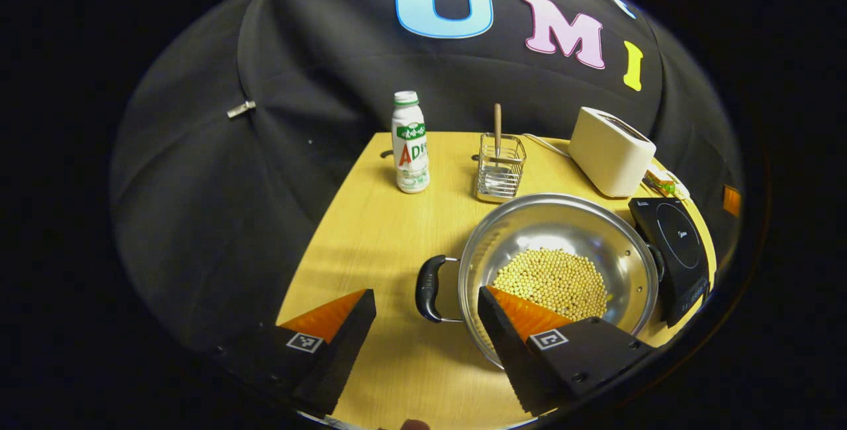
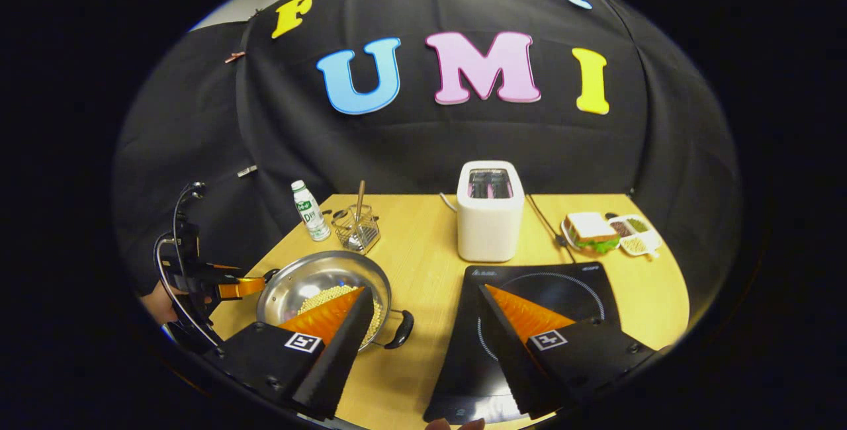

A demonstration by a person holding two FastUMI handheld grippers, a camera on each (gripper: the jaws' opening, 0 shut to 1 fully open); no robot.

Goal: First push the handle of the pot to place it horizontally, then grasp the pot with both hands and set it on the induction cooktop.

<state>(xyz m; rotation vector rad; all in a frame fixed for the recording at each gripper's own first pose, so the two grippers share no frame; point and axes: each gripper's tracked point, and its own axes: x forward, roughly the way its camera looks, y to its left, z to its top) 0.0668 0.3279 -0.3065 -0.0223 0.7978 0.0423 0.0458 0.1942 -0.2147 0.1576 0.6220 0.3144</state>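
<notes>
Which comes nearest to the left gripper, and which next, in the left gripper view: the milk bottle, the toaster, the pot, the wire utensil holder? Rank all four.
1. pot, right at the left gripper, its near handle between the fingers.
2. wire utensil holder, behind the pot.
3. milk bottle, far left; close to the holder, hard to separate.
4. toaster, far right.

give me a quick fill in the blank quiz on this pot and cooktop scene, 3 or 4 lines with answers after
1. The pot holds a layer of small pale ____.
2. The toaster stands on the table just behind the induction ____.
3. In the left gripper view, the left gripper has its fingers spread on either side of the pot's black ____.
4. The bottle stands upright with its cap ____.

Missing words: beans; cooktop; handle; on
</notes>
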